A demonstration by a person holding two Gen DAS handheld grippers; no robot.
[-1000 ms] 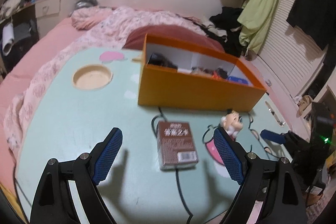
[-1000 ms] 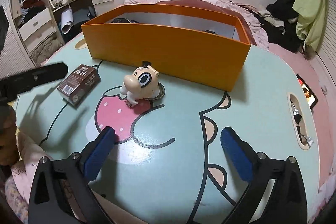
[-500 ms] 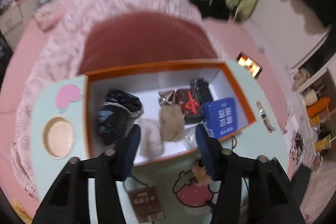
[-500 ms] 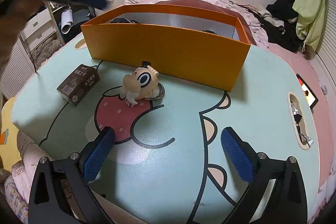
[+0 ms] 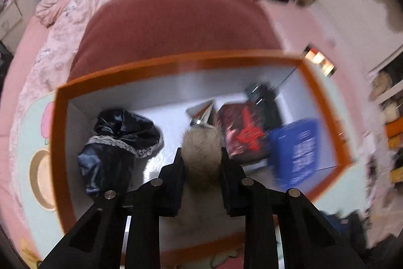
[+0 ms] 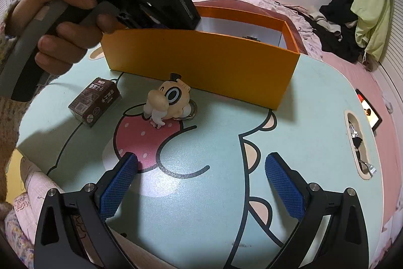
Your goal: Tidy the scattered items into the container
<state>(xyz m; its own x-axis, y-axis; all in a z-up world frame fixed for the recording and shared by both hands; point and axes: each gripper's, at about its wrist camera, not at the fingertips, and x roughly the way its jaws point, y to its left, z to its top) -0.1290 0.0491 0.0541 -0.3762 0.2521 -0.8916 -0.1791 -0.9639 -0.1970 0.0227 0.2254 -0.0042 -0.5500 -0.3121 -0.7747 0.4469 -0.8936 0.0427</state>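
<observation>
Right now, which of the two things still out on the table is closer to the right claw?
The cartoon figurine on the strawberry print. The brown card box lies farther left, toward the table edge, away from the right claw.

Fluffy fur pompom (image 5: 201,150), glossy satin pouch (image 5: 118,140), matt cardboard box (image 6: 201,62)

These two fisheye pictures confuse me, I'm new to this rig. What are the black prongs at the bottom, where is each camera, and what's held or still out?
There is no robot arm: a person holds a two-finger gripper in each hand, and each has a camera looking along its fingers. The prongs are those fingers.

The left wrist view looks down into the orange box; the left gripper is closed around a furry pompom, though blur hides the exact contact. Dark cloth and a blue pack lie inside.

The right wrist view looks across the table. The right gripper is open and empty. A brown card box and a cartoon keychain figure are still out.
</observation>
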